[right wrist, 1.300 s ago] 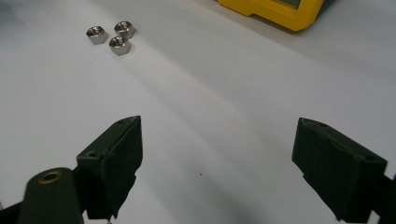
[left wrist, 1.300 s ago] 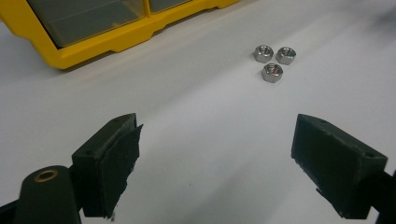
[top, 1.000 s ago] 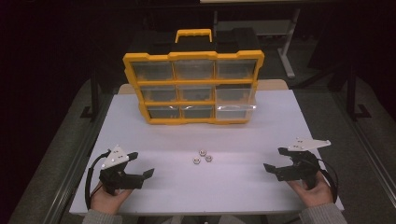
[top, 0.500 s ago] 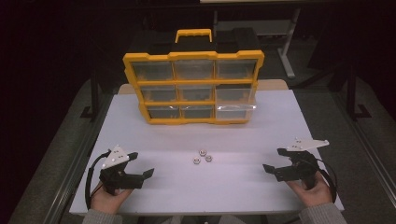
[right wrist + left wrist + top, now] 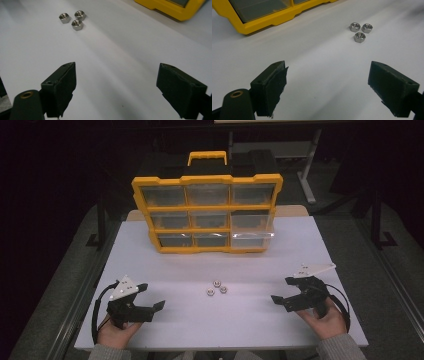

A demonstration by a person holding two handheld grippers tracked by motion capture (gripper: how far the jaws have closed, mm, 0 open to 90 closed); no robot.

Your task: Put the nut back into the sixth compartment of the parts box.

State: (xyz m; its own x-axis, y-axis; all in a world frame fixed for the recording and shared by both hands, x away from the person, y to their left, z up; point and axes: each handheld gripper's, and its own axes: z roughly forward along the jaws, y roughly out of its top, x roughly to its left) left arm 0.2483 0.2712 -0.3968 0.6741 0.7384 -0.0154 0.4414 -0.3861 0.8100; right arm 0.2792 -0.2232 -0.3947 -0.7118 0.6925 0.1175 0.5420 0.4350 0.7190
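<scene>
Nuts [image 5: 217, 287]: three, clustered on table [image 5: 250, 330], before organizer [image 5: 207, 212] | left gripper [image 5: 150, 297]: left of nuts, jaws apart, empty | right gripper [image 5: 282, 290]: right of nuts, jaws apart, empty

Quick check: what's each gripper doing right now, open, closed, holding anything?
Left gripper: open, holding nothing.
Right gripper: open, holding nothing.

Three small silver hex nuts [image 5: 217, 287], lying flat on the white worktop [image 5: 200, 320], bores up, clustered in a tight triangle near its middle, just beside one another. Behind them, well apart, a yellow organiser [image 5: 207, 213] standing upright: three rows of three clear drawers, black handle on top, lower-right drawer pulled slightly forward.
</scene>
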